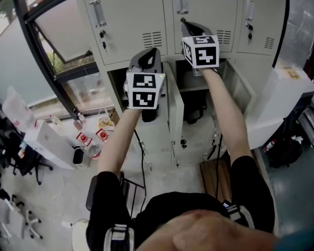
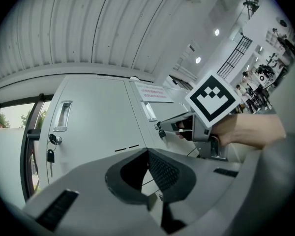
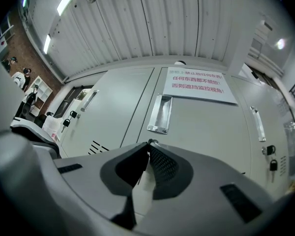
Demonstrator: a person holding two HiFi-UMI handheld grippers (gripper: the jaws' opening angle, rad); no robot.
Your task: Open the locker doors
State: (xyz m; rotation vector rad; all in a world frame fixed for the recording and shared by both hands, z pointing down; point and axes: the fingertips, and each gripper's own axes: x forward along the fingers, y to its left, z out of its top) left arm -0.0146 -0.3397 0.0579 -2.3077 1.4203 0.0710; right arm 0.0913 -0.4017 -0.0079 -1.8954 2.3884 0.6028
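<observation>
While the upper locker doors (image 1: pixel 131 20) stand shut, two lower doors (image 1: pixel 174 106) hang open, and we see dark things (image 1: pixel 194 107) in the compartments behind them, too dim to name. The lockers are smooth grey sheet metal with recessed handles (image 3: pixel 160 114), slotted vents and hanging keys (image 2: pixel 50 156). Our left tool (image 2: pixel 148 152) is closed and empty before a lower compartment. Our right tool (image 3: pixel 148 145) is pinched narrow at the middle upper door, a small metal loop at its tips.

The key (image 3: pixel 149 141) sits in the right claw (image 3: pixel 148 146), left claw (image 2: pixel 148 153) lower left.
</observation>
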